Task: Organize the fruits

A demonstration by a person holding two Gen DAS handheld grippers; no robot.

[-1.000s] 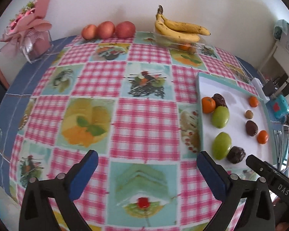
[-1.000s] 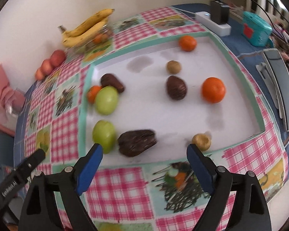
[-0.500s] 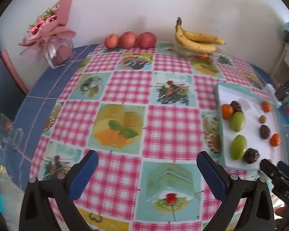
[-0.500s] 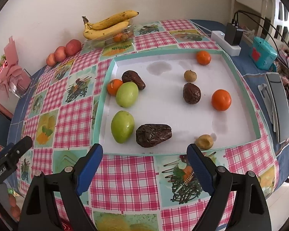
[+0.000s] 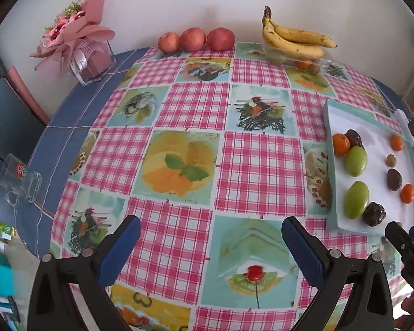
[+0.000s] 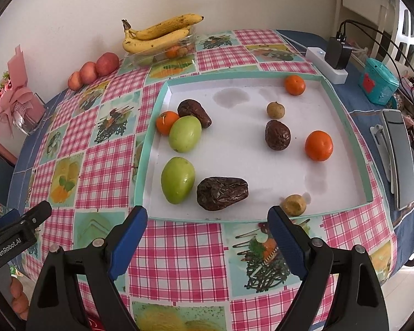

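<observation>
Both views pulled back — tray [image 6: 345,115] fruit seemingly unmoved.

Under my tongs: glossy checked tablecloth [image 6: 179,251]. Matt white tray [image 6: 234,149] base. Smooth, shiny green fruits [image 6: 178,179]; wrinkled dark fruit [image 6: 222,193]. Clear glass mug [image 5: 19,183], left edge.

left wrist view: high over checked tablecloth [image 5: 185,104], tilted down toward wall, tray [image 5: 329,165] at right edge. right wrist view: nearer, over tray [image 6: 143,165]. both share tray, bananas [image 5: 292,38], apples [image 5: 196,38].
</observation>
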